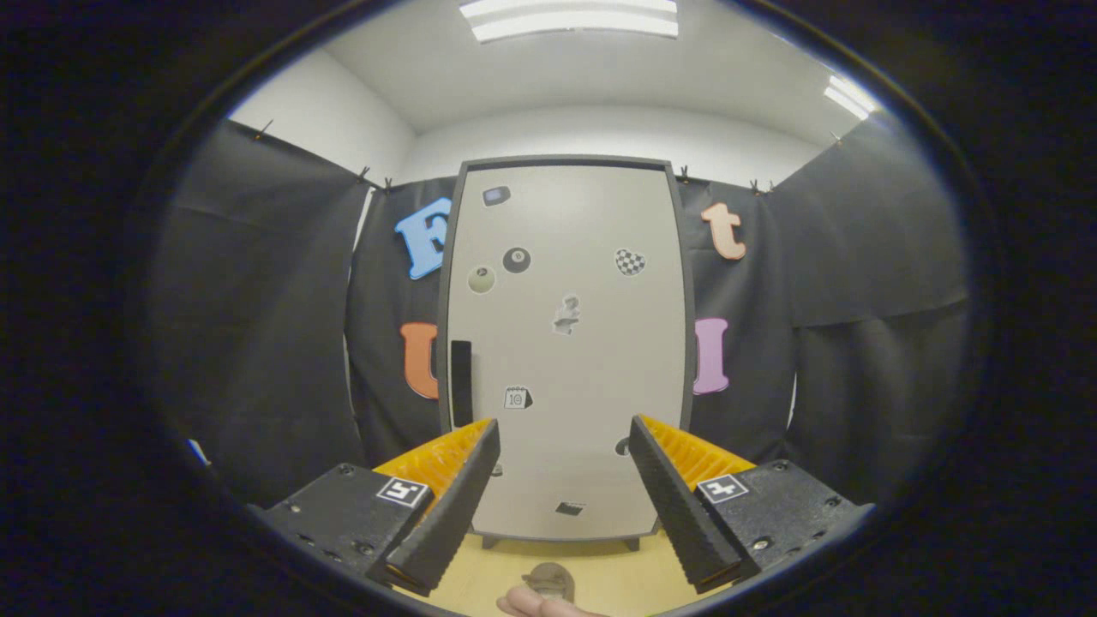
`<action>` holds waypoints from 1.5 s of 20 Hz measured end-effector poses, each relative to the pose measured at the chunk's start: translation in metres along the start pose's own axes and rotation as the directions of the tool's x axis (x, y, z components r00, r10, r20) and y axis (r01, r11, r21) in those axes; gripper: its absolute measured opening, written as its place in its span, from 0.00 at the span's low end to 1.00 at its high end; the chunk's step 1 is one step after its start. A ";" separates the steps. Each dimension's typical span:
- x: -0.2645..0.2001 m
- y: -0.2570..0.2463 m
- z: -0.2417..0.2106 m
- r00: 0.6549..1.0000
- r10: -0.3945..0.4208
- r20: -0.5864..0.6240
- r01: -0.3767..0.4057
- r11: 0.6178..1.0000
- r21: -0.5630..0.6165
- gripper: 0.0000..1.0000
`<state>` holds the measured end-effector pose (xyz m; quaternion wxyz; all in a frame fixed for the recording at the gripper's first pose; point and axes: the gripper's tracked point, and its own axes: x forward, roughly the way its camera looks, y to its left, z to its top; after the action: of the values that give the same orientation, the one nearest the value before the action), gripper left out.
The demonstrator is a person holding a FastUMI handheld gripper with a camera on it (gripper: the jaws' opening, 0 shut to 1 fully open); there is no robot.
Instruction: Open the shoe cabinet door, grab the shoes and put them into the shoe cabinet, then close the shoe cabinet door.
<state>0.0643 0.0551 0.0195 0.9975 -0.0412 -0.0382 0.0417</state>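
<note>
Gripper view is being filled at centre frame by the closed shoe cabinet door (566,343), its dark handle (461,381) being approached at lower left by the spread, empty gripper (561,480), whose offset is risking a missed hooking.

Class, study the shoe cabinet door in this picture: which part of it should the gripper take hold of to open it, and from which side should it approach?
Grip the dark vertical handle near the left edge of the closed door. It is a narrow upright bar, so come straight from the front and close one finger on each side of it. The gripper is open, holds nothing, and faces the door.
</note>
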 end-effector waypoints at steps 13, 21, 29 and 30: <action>0.165 0.108 -0.025 0.986 0.145 -0.084 -0.145 0.989 0.006 0.99; 0.214 0.120 -0.032 0.992 0.099 -0.083 -0.100 0.995 0.000 0.72; 0.205 0.122 -0.037 0.977 0.186 -0.108 -0.184 0.983 0.026 0.33; 0.201 0.121 -0.038 0.974 0.197 -0.115 -0.195 0.980 0.027 0.33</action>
<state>0.2576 0.1898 -0.0137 0.9894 -0.0397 0.0249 0.1377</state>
